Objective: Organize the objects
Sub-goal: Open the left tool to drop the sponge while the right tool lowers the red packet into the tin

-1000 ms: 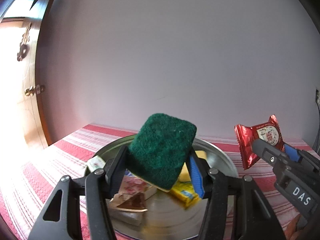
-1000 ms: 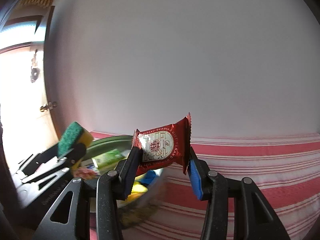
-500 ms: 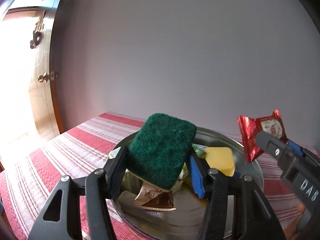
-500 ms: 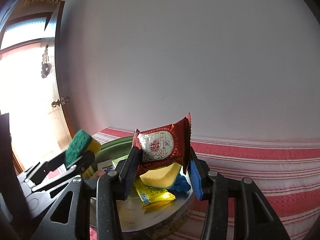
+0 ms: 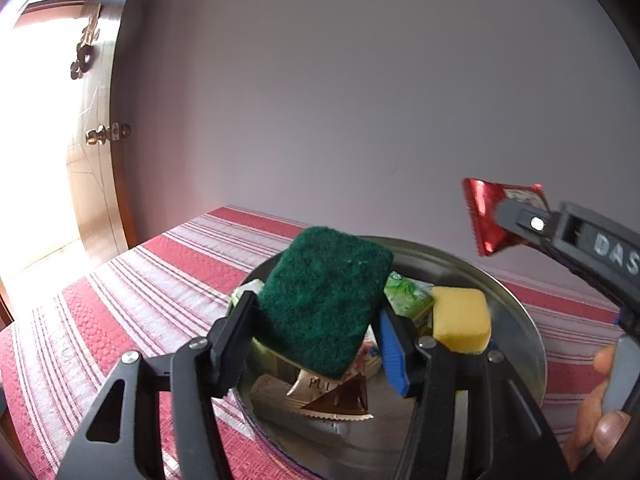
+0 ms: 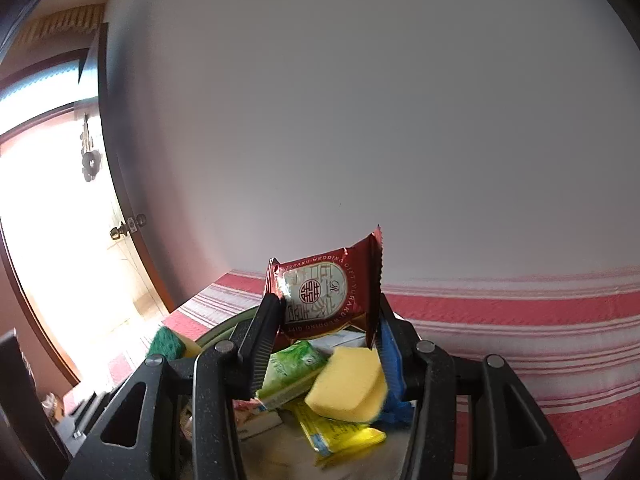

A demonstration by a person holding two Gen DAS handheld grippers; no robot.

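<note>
My left gripper [image 5: 316,332] is shut on a green scouring sponge [image 5: 324,300] and holds it above the round metal tray [image 5: 520,312]. My right gripper [image 6: 326,332] is shut on a red snack packet [image 6: 326,296] and holds it over the tray; the packet also shows in the left wrist view [image 5: 488,216]. In the tray lie a yellow sponge [image 6: 346,386], a green packet [image 6: 292,366], a yellow packet [image 6: 340,434], a brown wrapper [image 5: 332,394] and small boxes. The green sponge shows at the left in the right wrist view [image 6: 170,344].
The tray stands on a red and white striped tablecloth [image 5: 120,300] next to a plain white wall. A wooden door [image 5: 96,136] with bright light behind it is at the left. A hand [image 5: 604,420] holds the right gripper at the lower right.
Both grippers have moved left over the tray, still holding their objects. More of the tray's contents has come into view in the right wrist view.
</note>
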